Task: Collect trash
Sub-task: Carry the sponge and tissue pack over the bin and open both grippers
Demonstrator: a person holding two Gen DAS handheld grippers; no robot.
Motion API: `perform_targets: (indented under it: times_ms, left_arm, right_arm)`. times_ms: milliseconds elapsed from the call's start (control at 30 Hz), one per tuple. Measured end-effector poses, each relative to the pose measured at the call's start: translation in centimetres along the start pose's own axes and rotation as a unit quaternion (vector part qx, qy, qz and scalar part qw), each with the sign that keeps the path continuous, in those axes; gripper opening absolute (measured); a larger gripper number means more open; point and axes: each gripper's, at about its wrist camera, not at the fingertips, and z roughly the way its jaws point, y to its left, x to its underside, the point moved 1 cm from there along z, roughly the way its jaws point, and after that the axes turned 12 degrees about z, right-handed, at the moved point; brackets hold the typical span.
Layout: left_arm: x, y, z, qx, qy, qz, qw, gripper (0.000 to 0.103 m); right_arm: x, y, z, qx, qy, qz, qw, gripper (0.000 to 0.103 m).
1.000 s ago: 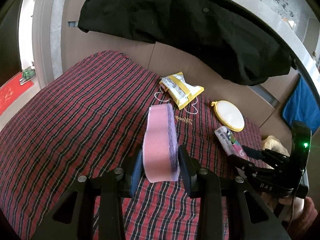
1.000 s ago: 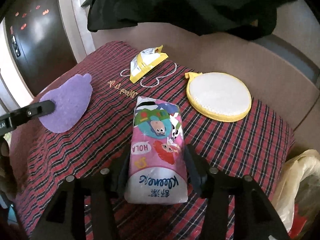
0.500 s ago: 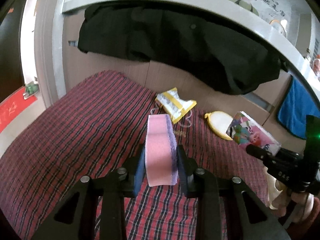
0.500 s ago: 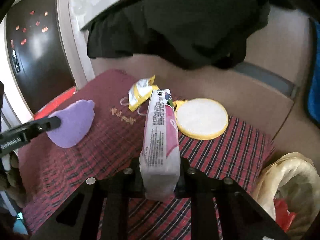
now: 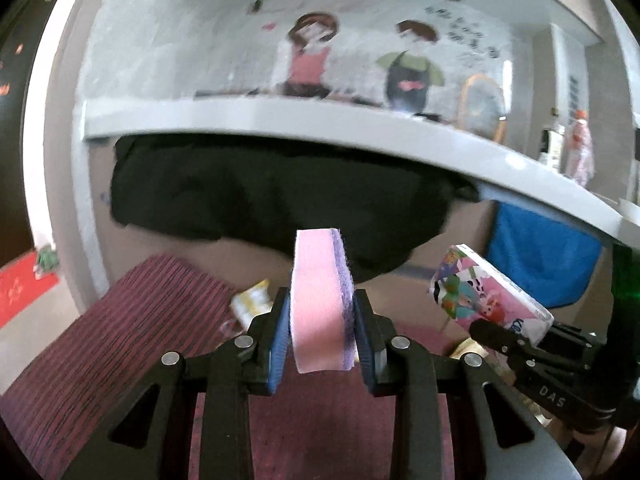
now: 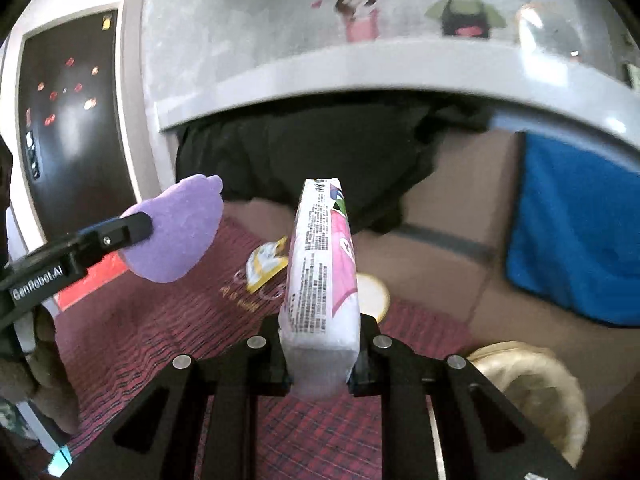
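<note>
My left gripper [image 5: 320, 336] is shut on a pink and purple sponge [image 5: 320, 300], held upright above the red plaid cloth [image 5: 120, 340]. The sponge also shows in the right wrist view [image 6: 176, 236]. My right gripper [image 6: 320, 356] is shut on a pink tissue pack [image 6: 324, 280] with cartoon print, held on edge in the air. The pack also shows in the left wrist view [image 5: 488, 292]. A yellow and white wrapper [image 6: 266, 262] lies on the cloth beyond both grippers. A yellowish plastic bag [image 6: 536, 392] sits low at the right.
A round yellow-rimmed pad [image 6: 372, 294] lies on the cloth behind the tissue pack. A black garment [image 5: 280, 200] hangs under a white ledge [image 5: 320, 128]. A blue towel [image 6: 576, 232] hangs at the right. A dark door [image 6: 64, 132] stands at the left.
Both grippers have risen and tilted upward with their loads. The cloth has dropped low in both views and the wall mural has come into view.
</note>
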Motion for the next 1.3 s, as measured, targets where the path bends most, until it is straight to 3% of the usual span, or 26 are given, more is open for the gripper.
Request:
perform_targets:
  times_ms: [267,600,833,1300]
  left_arm:
    - [-1.9,-8.5,-0.1,0.031,-0.027,0.033,0.9986,0.031]
    - [-2.1,-17.4,1.4,0.067,-0.024,0.06,0.9957,0.031]
    - [-0.9,-20.9,3.6,0.094,-0.002,0.07,0.9931,0.031]
    - [2.3,-23.8,8.4,0.127,0.061,0.075,0.9872,0.031]
  right_arm:
    - [-1.0,-6.2,-6.8,0.069,-0.06,0.005,0.996,0.017]
    - [-0.4,-12.8,-10.8,0.11,-0.081,0.045,0.99,0.017]
    - [0.6,-16.1,-11.2,0.126,-0.074,0.068,0.987,0.017]
    - [2.8,-20.4,-8.9,0.138,-0.04,0.105,0.984,0.017]
